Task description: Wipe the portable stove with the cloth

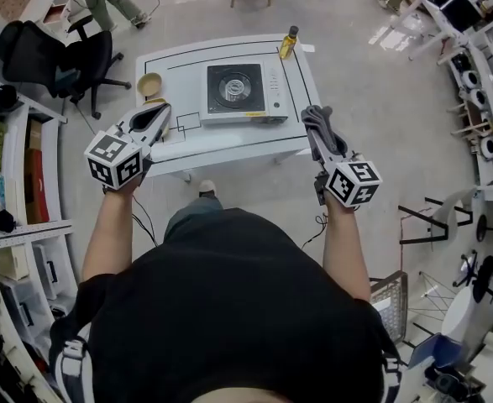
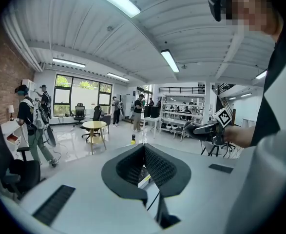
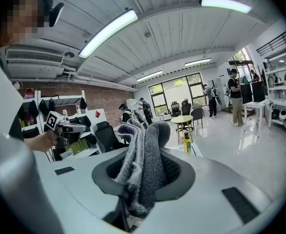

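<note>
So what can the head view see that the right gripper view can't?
Only the head view: the portable stove on the white table, with a small bowl beside it.
Only the right gripper view: the ceiling lights, the windows and a round table far off.
Both: the cloth pinched in the right claw, the left claw, which is shut and empty, and the yellow bottle.

The right claw is clamped on a bunched grey cloth that stands up between its jaws.
</note>
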Motion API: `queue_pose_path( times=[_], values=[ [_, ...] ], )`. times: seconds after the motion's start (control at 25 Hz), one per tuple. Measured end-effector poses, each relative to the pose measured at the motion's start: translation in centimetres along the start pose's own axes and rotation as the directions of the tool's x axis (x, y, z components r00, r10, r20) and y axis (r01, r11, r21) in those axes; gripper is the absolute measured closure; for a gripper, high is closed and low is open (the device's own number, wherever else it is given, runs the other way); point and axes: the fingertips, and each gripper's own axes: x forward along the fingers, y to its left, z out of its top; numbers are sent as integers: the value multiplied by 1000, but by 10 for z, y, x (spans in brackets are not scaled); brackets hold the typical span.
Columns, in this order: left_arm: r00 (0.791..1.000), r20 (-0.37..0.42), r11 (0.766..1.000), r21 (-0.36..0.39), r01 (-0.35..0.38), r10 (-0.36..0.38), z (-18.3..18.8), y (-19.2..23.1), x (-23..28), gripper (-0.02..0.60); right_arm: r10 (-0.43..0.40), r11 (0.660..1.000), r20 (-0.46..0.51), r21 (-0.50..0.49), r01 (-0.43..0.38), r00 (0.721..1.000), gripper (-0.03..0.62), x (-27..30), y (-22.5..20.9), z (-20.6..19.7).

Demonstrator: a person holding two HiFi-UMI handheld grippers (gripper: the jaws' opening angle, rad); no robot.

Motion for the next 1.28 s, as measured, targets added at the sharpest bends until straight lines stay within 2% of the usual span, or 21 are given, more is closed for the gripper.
queue_pose_path(
  times=[0.4,0.84,1.28],
  values=[
    [998,9,998,11,68,-69,13,55,48,560,-52,999,-33,13,52,998,479,58,-16,10],
    [988,23,989,11,149,-150,28,141,83,560,-88,996,-69,-1,89,994,479,142,0,33],
    [975,10,975,13,222,-222,29,182,94,560,-122,992,-60,16,123,991,479,188,12,45]
  ],
)
